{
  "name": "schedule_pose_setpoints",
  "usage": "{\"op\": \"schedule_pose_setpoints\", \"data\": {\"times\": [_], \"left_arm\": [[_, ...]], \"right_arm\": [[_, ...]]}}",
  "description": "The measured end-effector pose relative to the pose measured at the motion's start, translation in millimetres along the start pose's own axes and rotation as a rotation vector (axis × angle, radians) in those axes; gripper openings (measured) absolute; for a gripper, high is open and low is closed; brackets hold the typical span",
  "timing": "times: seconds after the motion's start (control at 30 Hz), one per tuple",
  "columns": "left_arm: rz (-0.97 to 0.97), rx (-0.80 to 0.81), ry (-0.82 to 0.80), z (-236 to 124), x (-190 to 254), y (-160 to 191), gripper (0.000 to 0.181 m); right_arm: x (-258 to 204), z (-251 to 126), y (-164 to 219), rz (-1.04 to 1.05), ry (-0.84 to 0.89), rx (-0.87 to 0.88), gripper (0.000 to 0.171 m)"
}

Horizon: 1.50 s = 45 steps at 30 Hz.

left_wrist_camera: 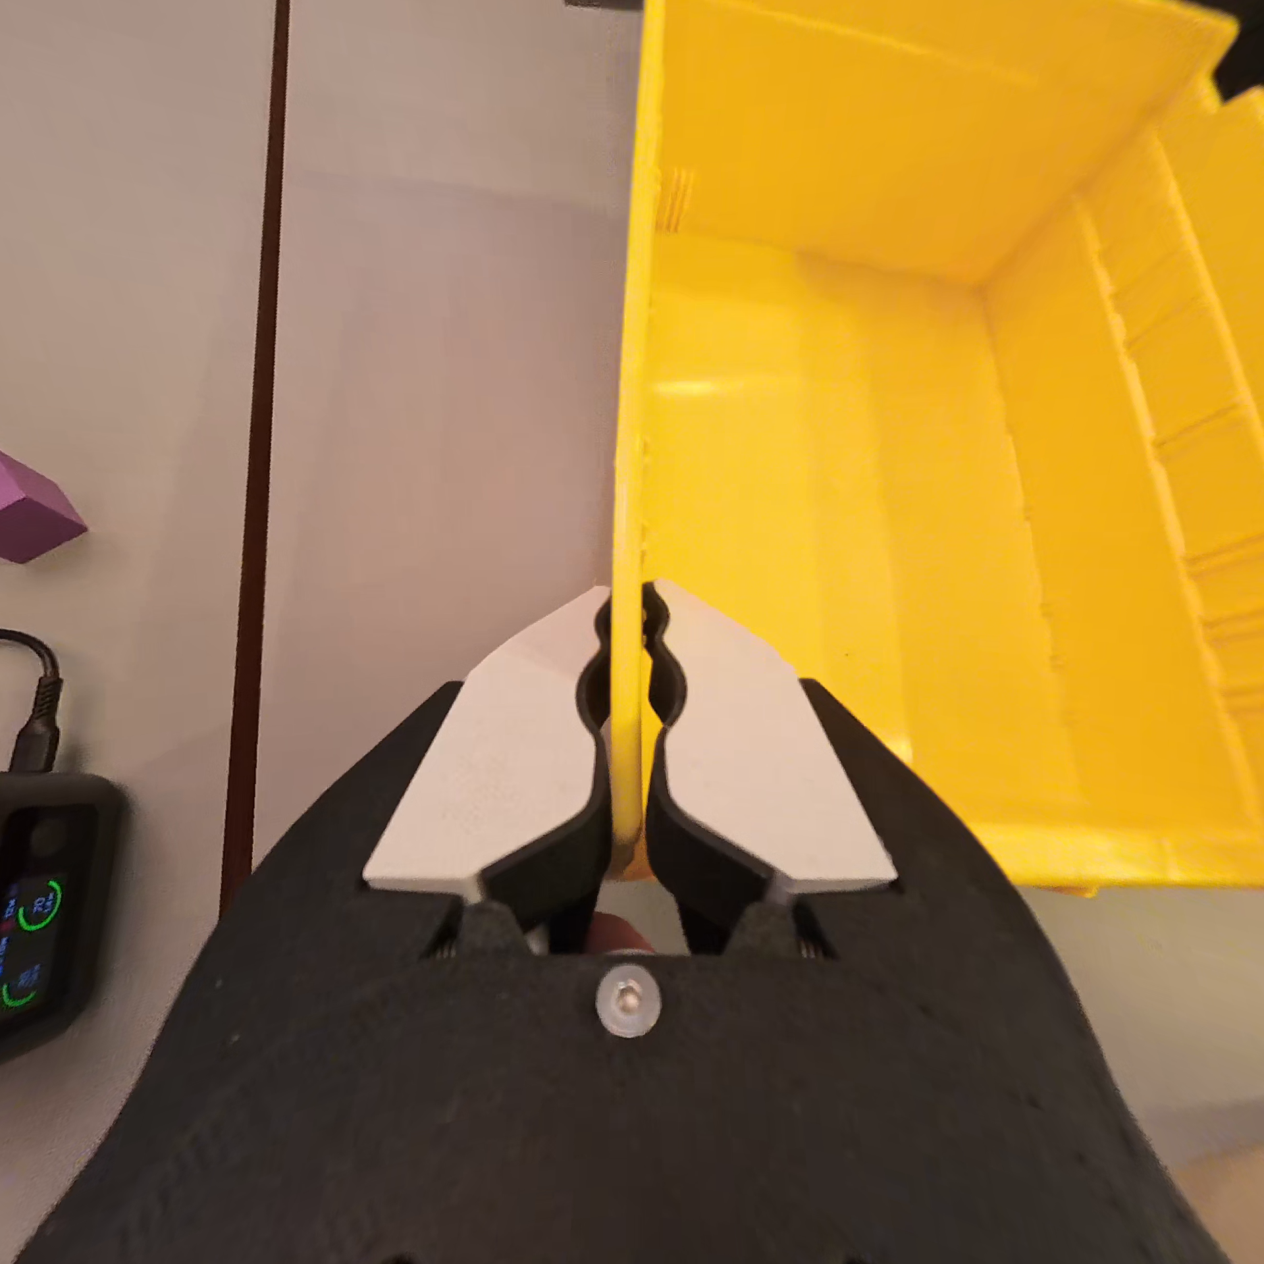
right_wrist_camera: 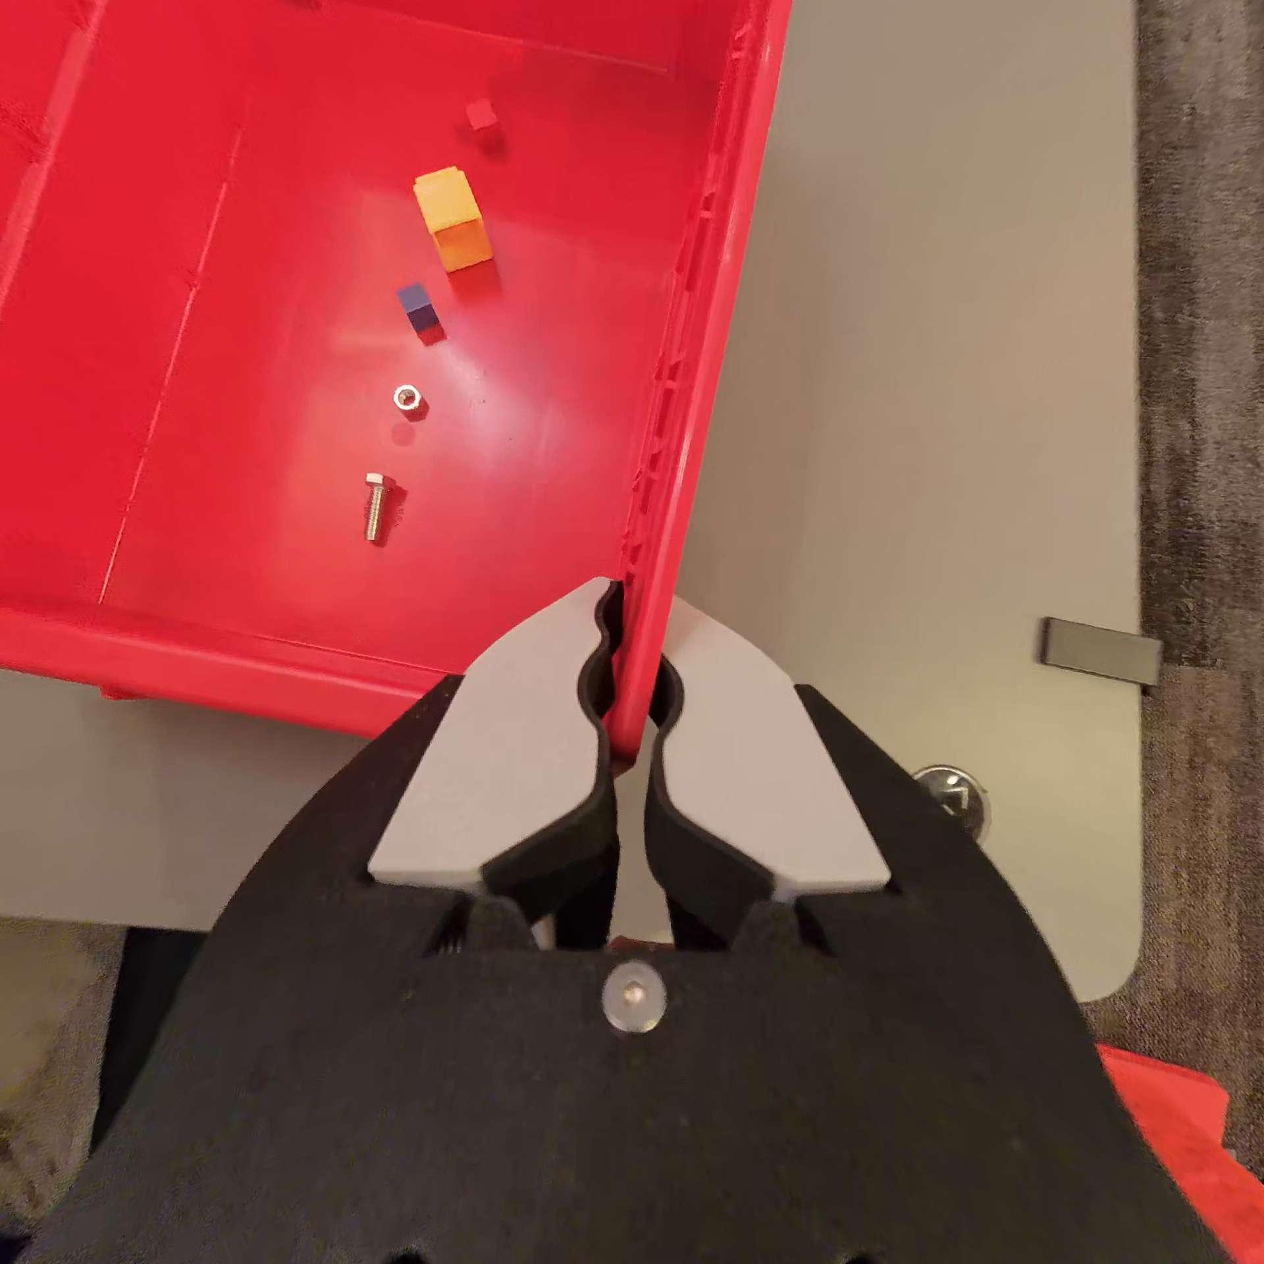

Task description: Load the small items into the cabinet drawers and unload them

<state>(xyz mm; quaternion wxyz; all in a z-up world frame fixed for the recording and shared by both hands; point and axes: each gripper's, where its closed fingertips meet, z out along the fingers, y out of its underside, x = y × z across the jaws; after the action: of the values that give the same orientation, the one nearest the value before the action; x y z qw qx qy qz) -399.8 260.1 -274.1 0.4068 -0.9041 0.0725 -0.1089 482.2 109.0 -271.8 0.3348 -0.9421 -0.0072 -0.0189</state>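
In the left wrist view my left gripper (left_wrist_camera: 627, 595) is shut on the left wall of an empty yellow drawer (left_wrist_camera: 855, 479), which rests on the pale table. In the right wrist view my right gripper (right_wrist_camera: 639, 602) is shut on the right wall of a red drawer (right_wrist_camera: 691, 383). Inside the red drawer lie a yellow cube (right_wrist_camera: 451, 215), a small blue cube (right_wrist_camera: 417, 308), a small red cube (right_wrist_camera: 481, 114), a metal nut (right_wrist_camera: 408, 398) and a metal bolt (right_wrist_camera: 375, 506).
A purple block (left_wrist_camera: 34, 509) and a black device with a lit screen and cable (left_wrist_camera: 48, 910) lie left of the yellow drawer, past a dark seam (left_wrist_camera: 260, 410). Right of the red drawer are the table edge, grey carpet (right_wrist_camera: 1204, 342) and a grey flat piece (right_wrist_camera: 1098, 650). One gripper's finger ends stand about 90 cm off the other's.
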Motion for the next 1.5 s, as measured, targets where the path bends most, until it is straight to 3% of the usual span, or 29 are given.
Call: {"op": "schedule_pose_setpoints", "data": {"times": [0.73,1.5], "left_arm": [[-0.073,0.182,-0.029,-50,-1,-19,0.006],[-0.1,0.292,-0.052,-77,-2,-44,0.006]], "right_arm": [[-132,-47,53,-0.128,-0.153,-0.096,0.006],[-326,-46,44,-0.504,-0.395,-0.149,0.026]]}}
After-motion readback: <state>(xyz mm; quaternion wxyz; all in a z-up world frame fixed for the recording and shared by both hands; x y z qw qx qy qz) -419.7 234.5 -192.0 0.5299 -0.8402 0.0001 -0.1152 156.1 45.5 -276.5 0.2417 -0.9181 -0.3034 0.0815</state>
